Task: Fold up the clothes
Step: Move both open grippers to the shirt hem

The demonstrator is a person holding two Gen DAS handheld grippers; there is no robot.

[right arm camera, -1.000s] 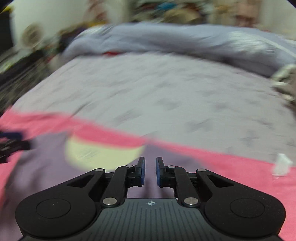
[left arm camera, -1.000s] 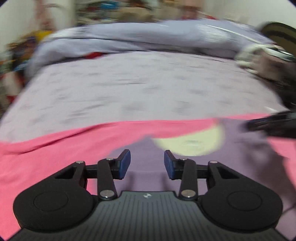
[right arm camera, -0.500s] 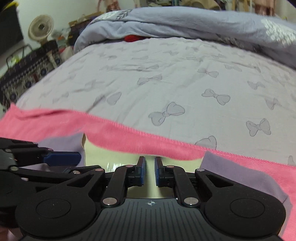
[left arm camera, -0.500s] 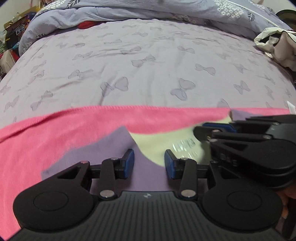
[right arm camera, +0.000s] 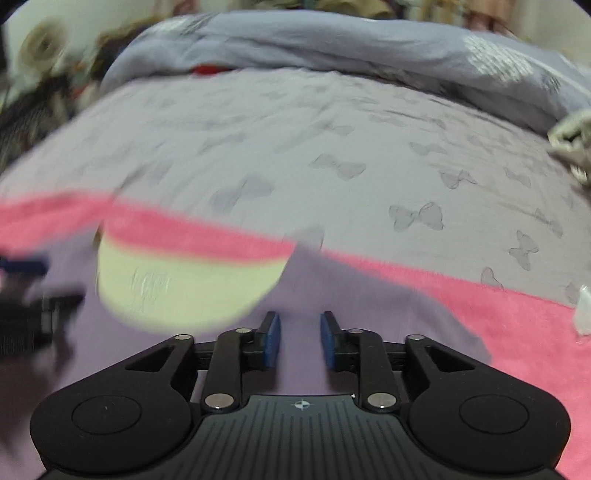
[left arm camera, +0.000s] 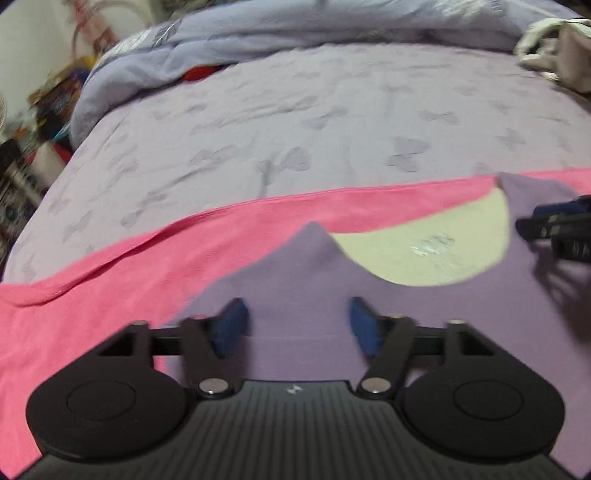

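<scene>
A lilac garment (left arm camera: 295,295) (right arm camera: 332,288) with a pale yellow inside at its neck opening (left arm camera: 436,243) (right arm camera: 177,288) lies flat on a pink towel (left arm camera: 110,266) (right arm camera: 517,314). My left gripper (left arm camera: 297,325) hovers over the garment's left shoulder. Its jaws are opening, with nothing between them. My right gripper (right arm camera: 300,341) hovers over the right shoulder. Its jaws are opening too, a narrow gap and nothing between the pads. Each gripper shows at the edge of the other's view: the right gripper (left arm camera: 554,229) and the left gripper (right arm camera: 26,295).
The towel lies on a bed with a lilac bow-print sheet (left arm camera: 295,122) (right arm camera: 332,147). A rumpled blue-grey duvet (left arm camera: 295,26) (right arm camera: 369,48) lies along the far side. Pale crumpled clothes (left arm camera: 554,48) sit far right. Room clutter (left arm camera: 33,122) stands beyond the bed's left edge.
Both grippers have opened wider; the right one was nearly shut. They have drawn apart sideways, so the right gripper now shows only at the left view's edge. The garment lies flat.
</scene>
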